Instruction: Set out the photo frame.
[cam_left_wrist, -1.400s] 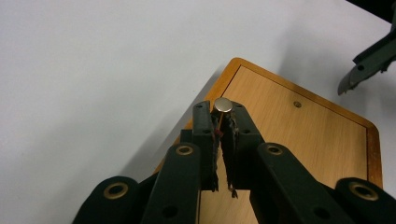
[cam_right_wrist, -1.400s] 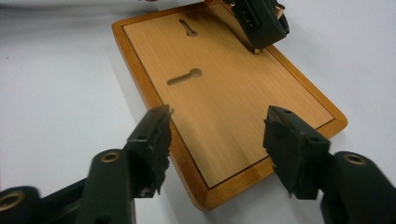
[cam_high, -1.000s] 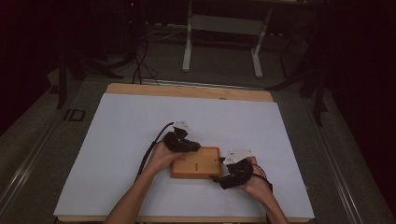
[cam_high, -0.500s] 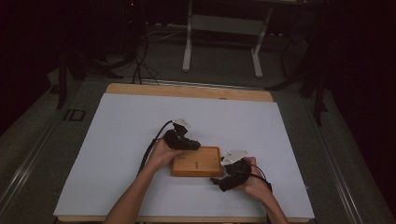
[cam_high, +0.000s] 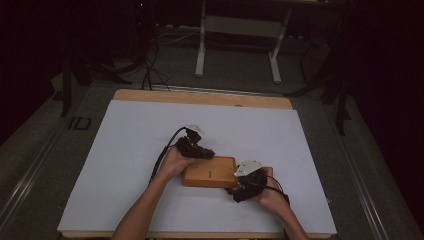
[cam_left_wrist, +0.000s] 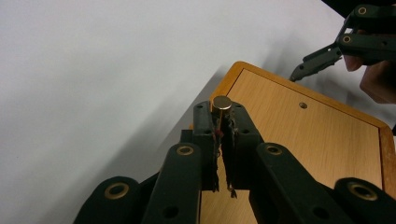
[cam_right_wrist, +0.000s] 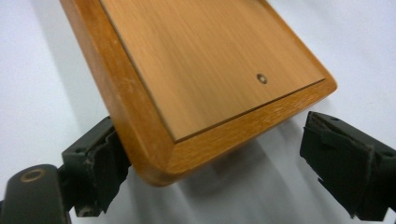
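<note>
Flat rounded-corner wooden box (cam_high: 209, 172) on white table sheet (cam_high: 125, 150), left gripper (cam_left_wrist: 221, 116) above it pinching small brass cylinder (cam_left_wrist: 221, 103), right gripper (cam_right_wrist: 215, 158) jaws spread, straddling its corner

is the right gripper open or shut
Open. In the right gripper view, the right gripper has its jaws spread wide, a corner of the wooden box between them.

Dark room, white-topped table (cam_high: 150, 125)

A honey-orange wooden box (cam_high: 209, 172) with fine straight grain lies on the white table (cam_high: 130, 145); a brass-coloured peg (cam_left_wrist: 221, 103) sits between black jaws.
</note>
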